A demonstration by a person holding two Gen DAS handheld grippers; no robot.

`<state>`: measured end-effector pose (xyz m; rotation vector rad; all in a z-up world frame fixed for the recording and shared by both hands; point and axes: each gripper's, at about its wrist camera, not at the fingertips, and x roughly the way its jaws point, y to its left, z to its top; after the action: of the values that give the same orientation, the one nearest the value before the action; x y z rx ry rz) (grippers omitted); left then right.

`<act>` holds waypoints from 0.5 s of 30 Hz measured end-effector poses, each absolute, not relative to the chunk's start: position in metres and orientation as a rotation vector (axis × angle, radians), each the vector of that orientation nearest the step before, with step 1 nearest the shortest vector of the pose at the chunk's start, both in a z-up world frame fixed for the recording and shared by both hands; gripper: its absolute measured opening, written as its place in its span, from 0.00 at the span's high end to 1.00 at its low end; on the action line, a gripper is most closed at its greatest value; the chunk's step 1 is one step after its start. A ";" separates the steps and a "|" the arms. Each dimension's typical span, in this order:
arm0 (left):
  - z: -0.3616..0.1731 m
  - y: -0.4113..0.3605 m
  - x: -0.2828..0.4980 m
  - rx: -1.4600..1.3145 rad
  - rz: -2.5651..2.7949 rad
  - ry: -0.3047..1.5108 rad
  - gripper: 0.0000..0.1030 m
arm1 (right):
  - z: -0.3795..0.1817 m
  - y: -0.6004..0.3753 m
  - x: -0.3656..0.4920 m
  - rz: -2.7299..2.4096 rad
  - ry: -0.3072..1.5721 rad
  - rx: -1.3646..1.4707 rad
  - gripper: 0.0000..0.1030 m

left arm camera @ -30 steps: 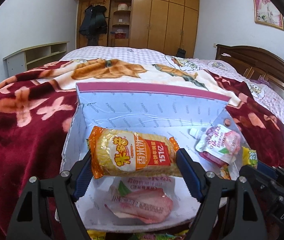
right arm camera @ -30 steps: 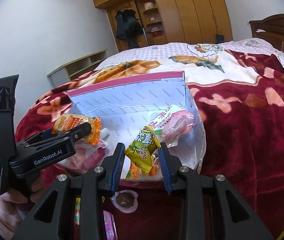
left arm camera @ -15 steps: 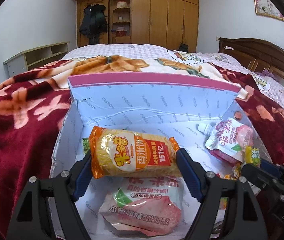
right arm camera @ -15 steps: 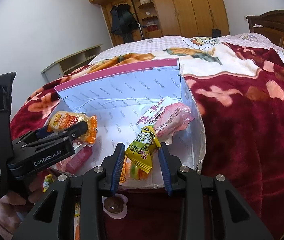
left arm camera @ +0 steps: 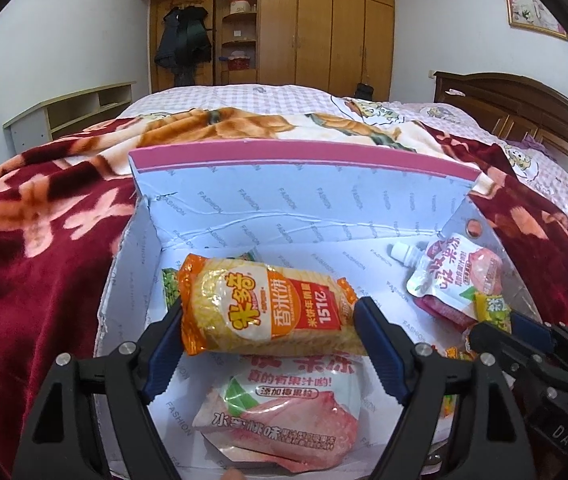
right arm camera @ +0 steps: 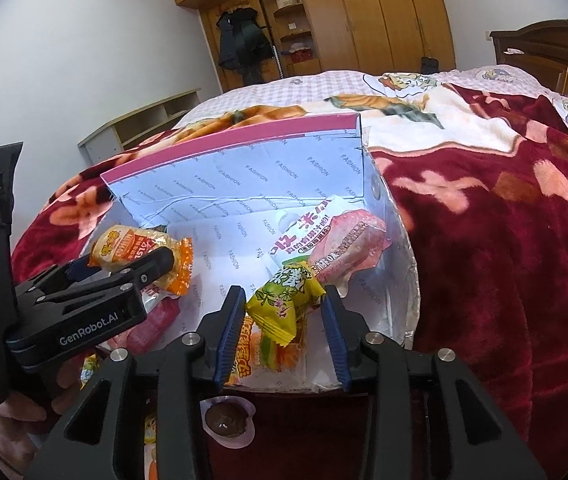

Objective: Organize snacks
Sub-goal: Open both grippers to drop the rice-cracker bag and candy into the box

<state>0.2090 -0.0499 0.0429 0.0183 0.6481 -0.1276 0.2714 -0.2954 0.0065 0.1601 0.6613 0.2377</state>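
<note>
Yellow candy (right arm camera: 286,304) hangs between the right gripper's (right arm camera: 284,334) opening jaws over the box's (right arm camera: 404,280) near edge; the left gripper (left arm camera: 268,344), also opening, spans the cracker pack (left arm camera: 268,312) lengthwise.

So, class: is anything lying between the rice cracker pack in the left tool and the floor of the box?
Yes. The rice cracker pack, gripped by the left tool, hangs over the box; a pink jelly pouch lies on the box floor, seemingly just beneath it.

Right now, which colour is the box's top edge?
Pink, on the box; the left wrist view shows it best.
</note>
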 end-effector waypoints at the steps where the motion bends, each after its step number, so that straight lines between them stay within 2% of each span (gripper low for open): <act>1: 0.043 -0.050 0.209 0.019 -0.129 0.651 0.16 | 0.007 -0.295 0.272 0.237 0.662 0.159 0.58; 4: 0.042 -0.050 0.208 0.010 -0.149 0.667 0.11 | 0.007 -0.295 0.270 0.226 0.658 0.160 0.52; 6: 0.043 -0.051 0.206 0.015 -0.152 0.663 0.11 | 0.008 -0.295 0.268 0.220 0.651 0.158 0.43; 15: 0.059 -0.052 0.186 0.031 -0.195 0.638 0.11 | 0.016 -0.298 0.257 0.220 0.631 0.167 0.39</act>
<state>0.1864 -0.0525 0.0594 0.0314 0.6376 -0.1954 0.2570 -0.2976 0.0161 0.1669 0.6309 0.2195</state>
